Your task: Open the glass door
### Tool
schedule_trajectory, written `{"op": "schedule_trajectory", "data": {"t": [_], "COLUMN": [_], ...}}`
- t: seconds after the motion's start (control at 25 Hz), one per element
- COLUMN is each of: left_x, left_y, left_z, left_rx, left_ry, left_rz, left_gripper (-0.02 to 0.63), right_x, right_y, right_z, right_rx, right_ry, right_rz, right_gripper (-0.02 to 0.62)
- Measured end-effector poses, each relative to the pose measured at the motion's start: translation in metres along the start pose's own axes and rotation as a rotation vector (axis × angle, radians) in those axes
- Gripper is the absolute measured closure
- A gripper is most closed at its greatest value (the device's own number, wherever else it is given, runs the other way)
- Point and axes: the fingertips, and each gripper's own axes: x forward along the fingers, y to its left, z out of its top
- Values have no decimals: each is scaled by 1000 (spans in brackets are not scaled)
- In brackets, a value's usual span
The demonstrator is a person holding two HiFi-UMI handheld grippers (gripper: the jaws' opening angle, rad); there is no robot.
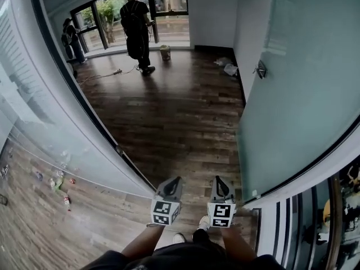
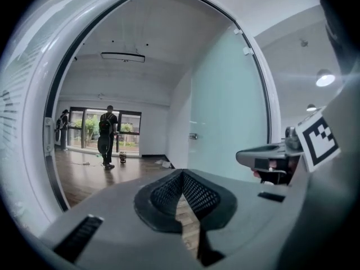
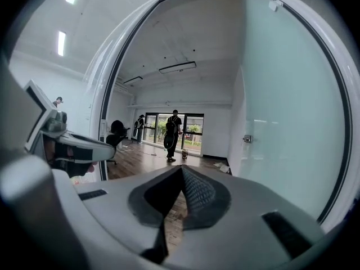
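The frosted glass door stands swung open on the right, its metal handle facing the room. My left gripper and right gripper are side by side at the doorway threshold, pointing into the room, apart from the door. Both are shut with nothing between their fingers. In the left gripper view the left gripper has its tips together, with the door to its right. The right gripper likewise has its tips together, with the door and handle to its right.
A frosted glass wall borders the doorway on the left. Beyond lies a dark wood floor. A person in black stands at the far windows beside a small bucket. Another person is at the far left. White bags lie by the right wall.
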Motion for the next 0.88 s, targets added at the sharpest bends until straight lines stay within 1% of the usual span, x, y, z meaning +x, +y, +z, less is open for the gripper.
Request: {"op": "schedule_trajectory", "data": {"t": [0.16, 0.36, 0.48, 0.6, 0.72, 0.88], "left_x": [-23, -48, -64, -71, -70, -51], "left_y": [-6, -11, -3, 9, 8, 15], "left_z": [-21, -16, -29, -38, -27, -9], "left_rx": [2, 2, 5, -9, -17, 5], "left_ry": [-4, -5, -1, -3, -5, -24], "left_rz": [7, -13, -20, -11, -2, 20], "left_gripper": [600, 600, 600, 600, 600, 600], "right_x": [-27, -51, -57, -55, -54, -37], "right_y": [13, 21, 36, 53, 54, 46], "right_z": [-16, -8, -12, -15, -11, 8], "right_rx": [-3, 6, 9, -3, -8, -25], "right_ry": [-15, -24, -29, -30, -9, -22], "right_rz": [-8, -28, -35, -25, -4, 24], "right_gripper": [578, 578, 578, 578, 578, 578]}}
